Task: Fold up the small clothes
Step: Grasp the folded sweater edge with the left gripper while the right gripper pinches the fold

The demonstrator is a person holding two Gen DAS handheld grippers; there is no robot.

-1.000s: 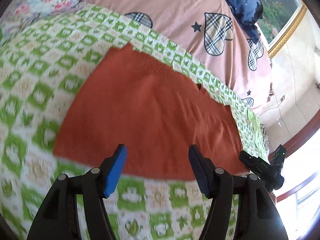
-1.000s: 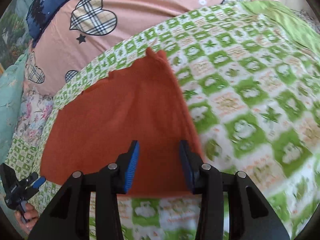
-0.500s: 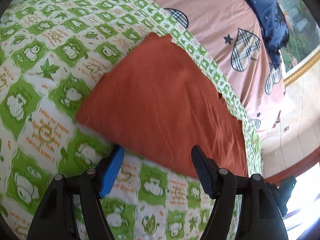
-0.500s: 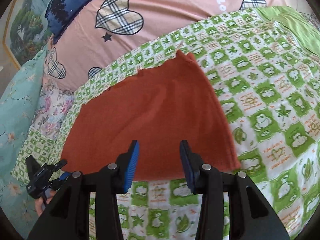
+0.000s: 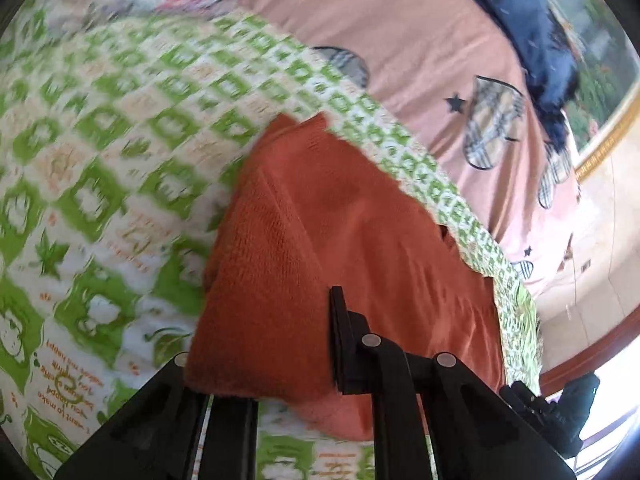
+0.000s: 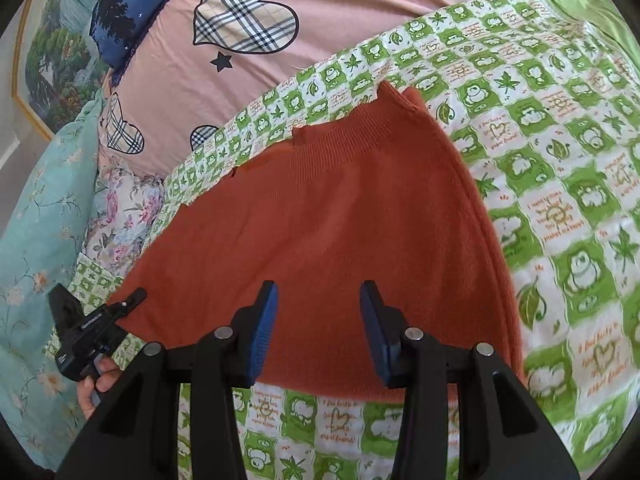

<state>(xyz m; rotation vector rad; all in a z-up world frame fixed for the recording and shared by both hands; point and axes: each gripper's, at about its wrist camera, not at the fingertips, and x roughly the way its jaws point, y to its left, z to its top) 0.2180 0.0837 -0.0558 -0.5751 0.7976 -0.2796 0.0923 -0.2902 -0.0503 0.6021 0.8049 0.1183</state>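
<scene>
Left claw clenched on orange garment edge; right claw released above it.

Rust-orange knit garment on green-and-white frog-print blanket; pink quilt with plaid hearts.

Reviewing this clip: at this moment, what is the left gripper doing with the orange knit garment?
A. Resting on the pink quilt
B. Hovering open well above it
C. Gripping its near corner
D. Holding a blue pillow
C: in the left wrist view the left gripper has the orange knit garment draped over one finger, its near corner lifted off the green patterned sheet.
</scene>
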